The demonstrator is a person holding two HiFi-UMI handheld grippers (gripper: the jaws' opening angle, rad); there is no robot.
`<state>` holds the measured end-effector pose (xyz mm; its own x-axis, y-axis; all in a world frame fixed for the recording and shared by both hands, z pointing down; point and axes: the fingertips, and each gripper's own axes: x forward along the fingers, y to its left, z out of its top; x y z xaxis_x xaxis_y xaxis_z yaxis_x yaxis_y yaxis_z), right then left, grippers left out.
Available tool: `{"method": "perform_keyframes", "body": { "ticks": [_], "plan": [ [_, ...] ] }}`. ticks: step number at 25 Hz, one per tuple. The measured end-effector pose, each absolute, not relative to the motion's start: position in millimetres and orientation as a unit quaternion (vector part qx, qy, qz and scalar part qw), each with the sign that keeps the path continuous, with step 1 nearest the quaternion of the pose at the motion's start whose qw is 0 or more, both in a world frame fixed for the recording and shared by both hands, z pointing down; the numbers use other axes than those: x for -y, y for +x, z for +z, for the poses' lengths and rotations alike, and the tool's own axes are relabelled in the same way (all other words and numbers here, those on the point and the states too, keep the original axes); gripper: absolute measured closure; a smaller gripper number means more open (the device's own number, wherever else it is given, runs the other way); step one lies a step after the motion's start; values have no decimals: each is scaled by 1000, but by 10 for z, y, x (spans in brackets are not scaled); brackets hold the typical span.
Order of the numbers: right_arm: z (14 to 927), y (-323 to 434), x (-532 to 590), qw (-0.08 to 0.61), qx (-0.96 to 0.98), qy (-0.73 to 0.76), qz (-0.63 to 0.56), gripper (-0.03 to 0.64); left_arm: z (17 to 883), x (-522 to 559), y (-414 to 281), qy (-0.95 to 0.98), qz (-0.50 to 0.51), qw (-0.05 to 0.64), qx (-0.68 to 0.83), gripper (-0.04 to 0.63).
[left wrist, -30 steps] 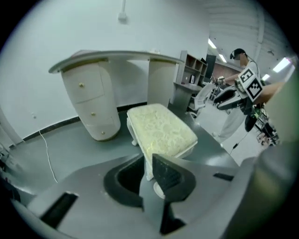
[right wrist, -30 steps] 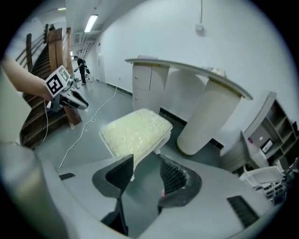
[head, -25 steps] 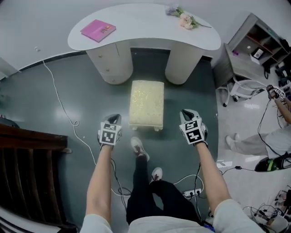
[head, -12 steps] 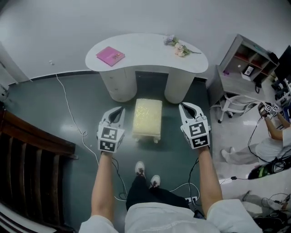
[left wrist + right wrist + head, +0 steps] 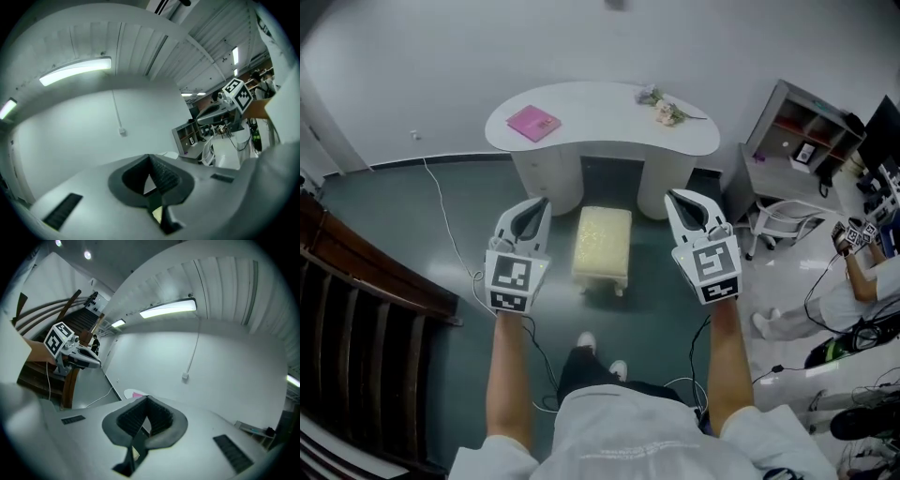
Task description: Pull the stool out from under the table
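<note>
The cream padded stool (image 5: 602,246) stands on the dark floor just in front of the white curved table (image 5: 600,117), out from between its two pedestals. My left gripper (image 5: 541,204) is raised to the left of the stool, well above it, and is shut with nothing in it. My right gripper (image 5: 672,198) is raised to the stool's right, likewise shut and empty. In the left gripper view the jaws (image 5: 150,159) meet against a bare wall. The right gripper's jaws (image 5: 147,400) also meet, with the left gripper (image 5: 77,357) off to the side.
A pink book (image 5: 533,123) and a flower sprig (image 5: 661,105) lie on the table. A dark wooden stair rail (image 5: 366,281) runs along the left. A grey shelf unit (image 5: 797,131), a white chair (image 5: 778,220) and another person (image 5: 853,291) are at the right. Cables (image 5: 441,206) trail over the floor.
Both grippers have risen from floor level beside the stool towards the camera. The view has lifted and pulled back, so the stool looks smaller; it has stayed where it was.
</note>
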<state>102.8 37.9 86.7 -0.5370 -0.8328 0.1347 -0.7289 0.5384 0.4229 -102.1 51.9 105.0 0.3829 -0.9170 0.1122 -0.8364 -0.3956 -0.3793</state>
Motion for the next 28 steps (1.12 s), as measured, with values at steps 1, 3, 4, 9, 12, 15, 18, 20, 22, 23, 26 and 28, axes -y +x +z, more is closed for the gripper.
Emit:
{"method": "perform_keyframes", "body": {
  "ticks": [1, 3, 4, 9, 12, 15, 18, 20, 22, 23, 26, 28],
  "plan": [
    [787, 1004, -440, 157, 864, 448, -166, 601, 980, -569, -996, -820, -154, 140, -533, 577],
    [659, 972, -540, 149, 867, 441, -177, 601, 841, -663, -941, -819, -152, 154, -532, 577],
    [617, 967, -575, 147, 868, 439, -180, 601, 771, -702, -912, -819, -149, 160, -531, 577],
    [552, 1019, -638, 144, 868, 440, -181, 601, 559, -799, -794, -819, -144, 183, -525, 577],
    [561, 1057, -674, 143, 866, 445, -179, 601, 590, -820, -771, -820, -147, 182, -523, 577],
    [580, 1079, -679, 144, 865, 448, -177, 601, 651, -826, -752, -823, -149, 178, -519, 577],
    [589, 1064, -667, 147, 864, 447, -177, 601, 681, -826, -750, -824, -153, 175, -517, 577],
    [597, 1036, -672, 147, 865, 447, -177, 601, 707, -841, -751, -824, -157, 175, -515, 577],
    [610, 1011, -685, 147, 865, 447, -176, 601, 733, -858, -766, -825, -160, 174, -513, 577],
    [619, 1002, -690, 148, 865, 447, -175, 601, 738, -862, -778, -825, -161, 174, -513, 577],
    [663, 981, -694, 151, 865, 447, -171, 601, 740, -873, -814, -827, -155, 173, -511, 577],
    [699, 968, -703, 155, 865, 446, -171, 601, 755, -889, -831, -829, -151, 171, -511, 577]
  ]
}}
